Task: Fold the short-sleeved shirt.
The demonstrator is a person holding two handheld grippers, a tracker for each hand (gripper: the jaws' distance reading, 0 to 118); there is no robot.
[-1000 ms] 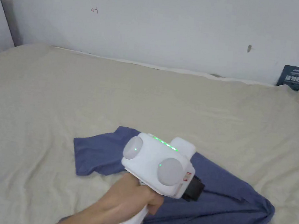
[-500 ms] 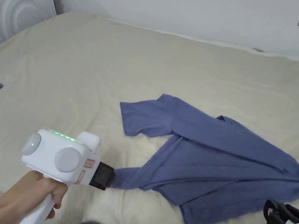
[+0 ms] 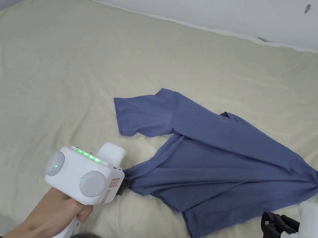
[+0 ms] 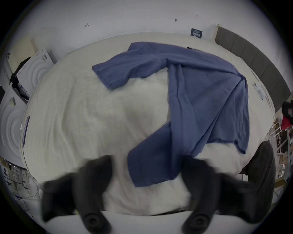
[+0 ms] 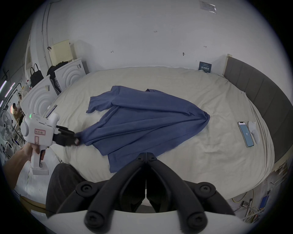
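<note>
**Shirt spread on the bed, one corner at the left gripper's tip**

Head view: the shirt [image 3: 220, 164] is laid crumpled across the bed [image 3: 90, 66], one corner drawn to a point right at the tip of the left gripper [image 3: 122, 188], probably so the cloth can be pulled flat before folding. The tool is held level by a hand [image 3: 59, 213] below it, and the right gripper [image 3: 271, 235] is kept low, just off the hem.

Left gripper view: the jaws are seen wide apart and blurred. The corner lies between them, unpinched, and the rest of the shirt is stretched ahead and to the right.

Right gripper view: the jaws are closed tip to tip on nothing, and the hem is found just beyond the tip.
</note>
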